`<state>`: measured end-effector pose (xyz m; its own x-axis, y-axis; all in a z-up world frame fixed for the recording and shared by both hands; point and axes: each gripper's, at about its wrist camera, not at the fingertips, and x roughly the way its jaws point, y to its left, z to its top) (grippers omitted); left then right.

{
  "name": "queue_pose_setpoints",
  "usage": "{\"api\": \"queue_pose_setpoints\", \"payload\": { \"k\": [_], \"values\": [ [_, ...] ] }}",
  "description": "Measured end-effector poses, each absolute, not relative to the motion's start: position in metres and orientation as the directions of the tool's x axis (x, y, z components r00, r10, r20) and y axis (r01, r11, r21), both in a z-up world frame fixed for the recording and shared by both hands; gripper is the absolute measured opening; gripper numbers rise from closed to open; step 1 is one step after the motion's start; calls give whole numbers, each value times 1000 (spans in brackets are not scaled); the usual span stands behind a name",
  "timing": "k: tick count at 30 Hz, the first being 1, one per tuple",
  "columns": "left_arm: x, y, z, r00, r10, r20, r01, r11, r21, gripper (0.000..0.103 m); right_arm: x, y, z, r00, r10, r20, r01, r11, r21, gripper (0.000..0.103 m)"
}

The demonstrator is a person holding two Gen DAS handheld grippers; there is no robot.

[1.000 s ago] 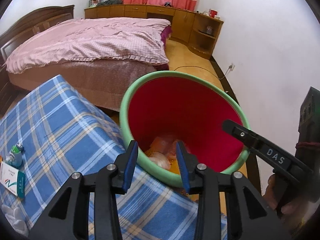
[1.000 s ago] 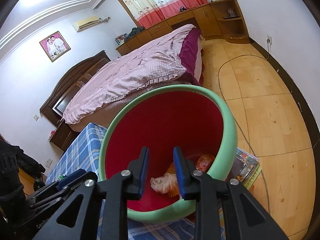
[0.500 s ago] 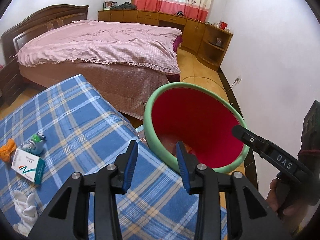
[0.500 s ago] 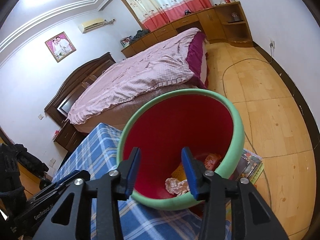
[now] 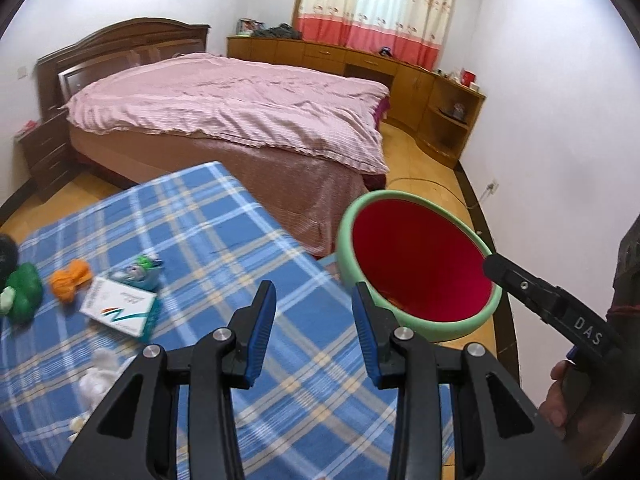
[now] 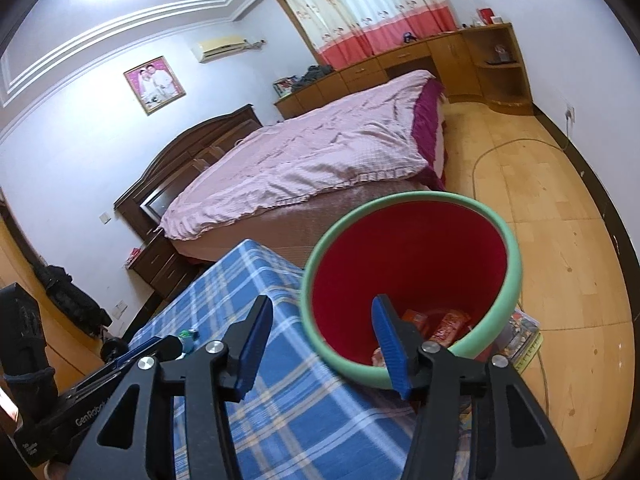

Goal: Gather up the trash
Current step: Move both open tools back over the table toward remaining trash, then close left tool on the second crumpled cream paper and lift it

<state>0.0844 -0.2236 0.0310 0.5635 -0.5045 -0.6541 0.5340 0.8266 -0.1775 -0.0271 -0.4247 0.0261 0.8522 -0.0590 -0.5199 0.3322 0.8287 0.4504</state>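
Observation:
A red bin with a green rim (image 5: 416, 268) (image 6: 412, 256) stands on the floor beside the blue plaid table (image 5: 192, 248) (image 6: 248, 292). Orange wrappers and a pale crumpled scrap (image 6: 440, 326) lie in its bottom. On the table's left lie a white and green box (image 5: 120, 308), an orange wad (image 5: 70, 280), a small green and white wrapper (image 5: 140, 268), a green object (image 5: 22, 296) and white crumpled paper (image 5: 96, 376). My left gripper (image 5: 314, 320) hangs open over the table with nothing between its fingers. My right gripper (image 6: 320, 340) is above the bin's near rim, its jaws opening and empty.
A bed with a pink cover (image 5: 240, 112) stands behind the table and bin. Wooden cabinets (image 5: 400, 76) line the far wall. A cable (image 6: 480, 160) runs across the wooden floor. Magazines (image 6: 524, 340) lie on the floor next to the bin.
Both grippers have risen and pulled back from the bin toward the table. The right gripper's jaws have spread apart, and the pale scrap lies in the bin. More of the table's litter has come into view.

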Motion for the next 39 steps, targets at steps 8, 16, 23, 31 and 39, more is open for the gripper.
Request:
{"api": "queue_pose_setpoints", "payload": {
  "k": [8,16,23,31,39],
  "values": [
    [77,-173,38,624,-445,-643,449,877,-171,40,-33,-394,38,865,-20,-501,275,855,440,58],
    [71,-121,40,674,-347,-652,358,926,-123,43,-36,-364,43,867,19,-499,224,878,423,61],
    [70,-78,25,681,-269,-681,266,957,-112,44,-33,-343,37,849,61,-524,191,890,414,63],
    [68,-53,-11,610,-236,-757,213,968,-130,44,-23,-317,25,822,108,-559,150,907,395,64],
    [63,-52,-40,536,-226,-813,205,969,-135,55,-14,-304,13,792,140,-595,138,907,397,65]
  ]
}}
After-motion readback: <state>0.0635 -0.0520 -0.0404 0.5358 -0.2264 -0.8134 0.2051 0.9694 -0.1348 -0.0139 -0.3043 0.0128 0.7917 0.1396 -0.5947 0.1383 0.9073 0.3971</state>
